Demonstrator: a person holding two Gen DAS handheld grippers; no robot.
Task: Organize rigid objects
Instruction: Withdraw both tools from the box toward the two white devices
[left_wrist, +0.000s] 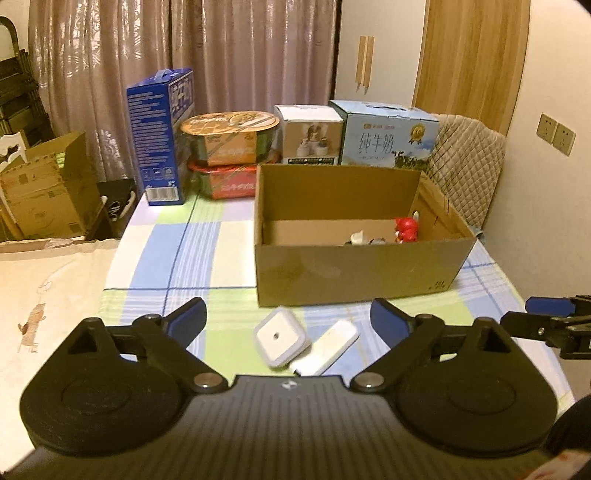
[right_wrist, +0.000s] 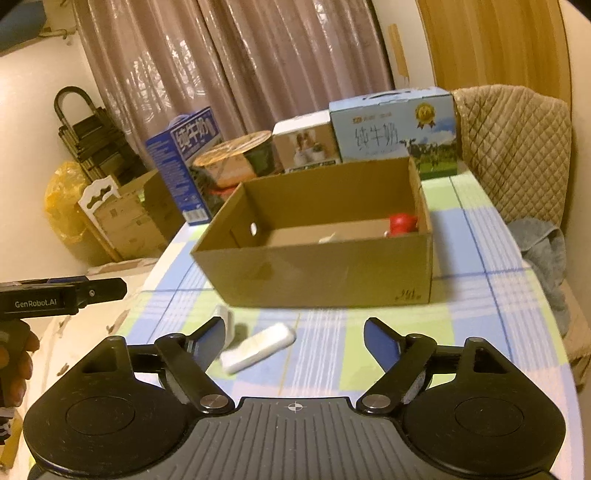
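An open cardboard box (left_wrist: 354, 273) stands on the checked tablecloth; it also shows in the right wrist view (right_wrist: 325, 273). Inside it are a red figure (left_wrist: 406, 229) (right_wrist: 402, 223) and small pale items (left_wrist: 364, 238). In front of the box lie a white square device (left_wrist: 281, 338) and a white oblong device (left_wrist: 325, 349) (right_wrist: 258, 347); the square one (right_wrist: 226, 317) is partly hidden behind my right gripper's left finger. My left gripper (left_wrist: 288, 314) is open and empty, just above both devices. My right gripper (right_wrist: 293, 334) is open and empty, near the oblong device.
Behind the box stand a blue carton (left_wrist: 162, 136), two stacked food bowls (left_wrist: 229, 155), a small white box (left_wrist: 312, 134) and a milk carton (left_wrist: 388, 136). A quilted chair (left_wrist: 465, 162) is at the right. Cardboard boxes (left_wrist: 44, 188) sit on the floor at the left.
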